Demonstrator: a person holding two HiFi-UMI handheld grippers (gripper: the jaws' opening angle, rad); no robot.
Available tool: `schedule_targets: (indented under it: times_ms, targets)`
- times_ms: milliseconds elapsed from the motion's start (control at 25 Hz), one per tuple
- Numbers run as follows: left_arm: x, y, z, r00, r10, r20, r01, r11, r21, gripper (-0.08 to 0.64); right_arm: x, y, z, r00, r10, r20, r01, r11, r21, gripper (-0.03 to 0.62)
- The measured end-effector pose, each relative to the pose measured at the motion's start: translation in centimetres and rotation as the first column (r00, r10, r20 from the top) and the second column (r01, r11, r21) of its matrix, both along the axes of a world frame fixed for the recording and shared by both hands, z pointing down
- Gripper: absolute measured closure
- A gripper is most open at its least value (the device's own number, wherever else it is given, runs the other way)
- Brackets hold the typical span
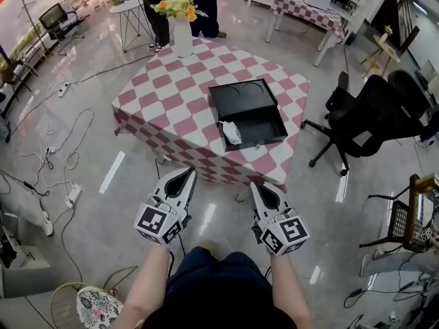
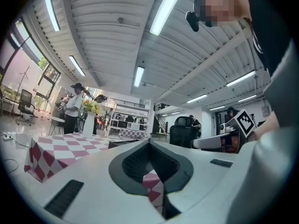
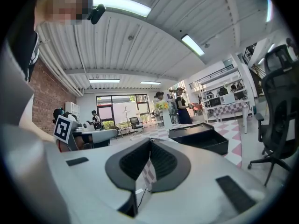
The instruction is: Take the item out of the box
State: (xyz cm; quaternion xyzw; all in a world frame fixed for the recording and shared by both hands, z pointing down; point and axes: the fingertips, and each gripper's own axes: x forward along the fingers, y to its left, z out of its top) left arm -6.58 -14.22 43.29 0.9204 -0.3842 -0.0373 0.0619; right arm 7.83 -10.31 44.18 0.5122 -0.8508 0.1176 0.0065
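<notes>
Hovering before the table [image 1: 180,105], left gripper [image 1: 190,173] and right gripper [image 1: 256,186] sit closed, empty.

Left gripper [image 1: 186,174] and right gripper [image 1: 256,186]: pale grey tapered shells; dark ribbed pads [image 2: 135,158] inside; slim black slots on top; a cube [image 1: 159,223] at each rear with black-and-white square markers (white borders); person wears dark blue clothing [image 1: 206,290]; forearms bare; black head camera [image 3: 96,13].

Clear floor [image 1: 218,208] ahead up to the worktop [image 1: 171,101]; box [image 1: 266,120] open from above, vase [image 1: 182,40] at the far corner, office chair [image 1: 370,115] crowding the right.
</notes>
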Motion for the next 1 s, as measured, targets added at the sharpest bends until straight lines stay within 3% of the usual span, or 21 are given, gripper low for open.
schedule_targets:
  times_ms: [400,1000]
  targets:
    - [0.4,-1.2,0.7,1.000,0.013,-0.015,-0.014,1.000,-0.021,0.548,-0.4,-1.4,0.4,0.998,-0.016,-0.061,0.014,1.000,-0.027,0.586]
    - [0.7,-6.6,1.8,0.999,-0.034,-0.010,0.033,0.998,-0.056,0.548,-0.5,-7.7,2.3,0.991,-0.072,-0.112,0.063,0.995,-0.079,0.584]
